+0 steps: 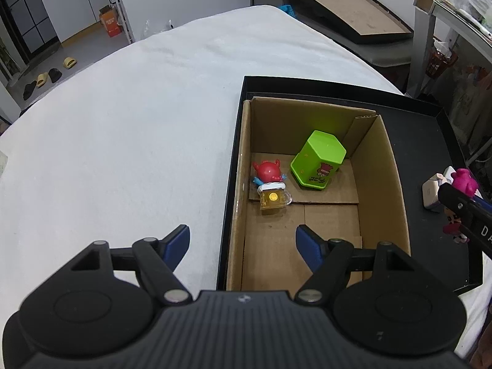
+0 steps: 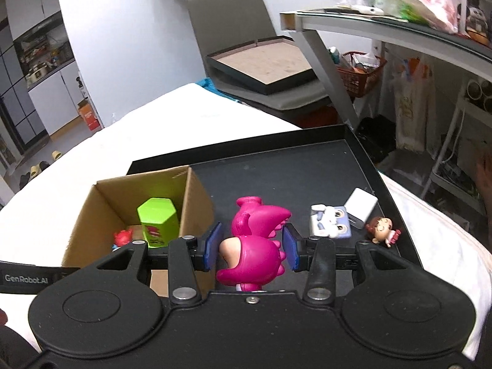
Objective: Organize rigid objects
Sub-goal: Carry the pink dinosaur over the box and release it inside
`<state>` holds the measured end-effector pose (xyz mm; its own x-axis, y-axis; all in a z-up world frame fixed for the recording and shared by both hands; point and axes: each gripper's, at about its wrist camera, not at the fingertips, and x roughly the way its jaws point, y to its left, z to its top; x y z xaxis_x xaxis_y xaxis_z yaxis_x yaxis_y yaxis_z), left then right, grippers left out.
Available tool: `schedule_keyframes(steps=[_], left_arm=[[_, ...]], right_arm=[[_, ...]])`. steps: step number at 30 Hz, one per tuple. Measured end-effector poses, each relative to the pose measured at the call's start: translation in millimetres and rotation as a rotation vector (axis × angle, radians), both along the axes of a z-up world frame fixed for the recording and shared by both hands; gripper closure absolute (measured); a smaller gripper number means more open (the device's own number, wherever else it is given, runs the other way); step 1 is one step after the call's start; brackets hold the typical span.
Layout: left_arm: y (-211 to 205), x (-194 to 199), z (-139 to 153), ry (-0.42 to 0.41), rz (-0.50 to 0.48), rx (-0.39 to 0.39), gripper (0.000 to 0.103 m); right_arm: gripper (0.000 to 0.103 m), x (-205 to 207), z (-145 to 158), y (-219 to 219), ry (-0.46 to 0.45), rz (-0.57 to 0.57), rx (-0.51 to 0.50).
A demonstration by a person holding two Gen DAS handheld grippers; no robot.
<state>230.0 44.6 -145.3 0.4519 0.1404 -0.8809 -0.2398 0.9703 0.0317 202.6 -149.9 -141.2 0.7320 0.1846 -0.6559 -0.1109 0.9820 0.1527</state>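
Your right tongs (image 2: 251,247) grip the pink dinosaur figure (image 2: 256,243) between their blue pads, just beside the cardboard box (image 2: 196,196) and above the black tray (image 2: 276,172). Your left tongs (image 1: 243,243) stand open with nothing between them, over the box's near-left edge. Inside the box lie a green hexagonal container (image 1: 319,160), tipped over, and a red figure (image 1: 268,170) touching a small yellow mug (image 1: 273,200). On the tray (right of the dinosaur) lie a white-and-blue toy (image 2: 330,224), a white block (image 2: 361,207) and a small doll (image 2: 382,230). The tray rests on the white counter (image 1: 123,123).

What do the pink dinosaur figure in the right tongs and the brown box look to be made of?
Pink dinosaur figure: probably hard plastic, smooth and glossy, with highlights along its moulded spikes. Brown box: corrugated cardboard, matte, with raw cut edges and folded flaps.
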Motion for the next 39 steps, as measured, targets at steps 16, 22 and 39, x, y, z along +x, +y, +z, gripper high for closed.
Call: schedule_keyframes(steps=[16,22,39], left_arm=[[20,0,-16,-0.001,0.009,-0.053,0.029],[27,-4,-23,-0.014,0.015,-0.108,0.035],[32,-6,-35,0.011,0.010,-0.181,0.089]], right_arm=[[0.061,0,4,42,-0.022,0.096,-0.018],[0.061,1,-1,64,-0.016,0.137,-0.031],[0.060,7,-26,101,0.023,0.200,-0.067]])
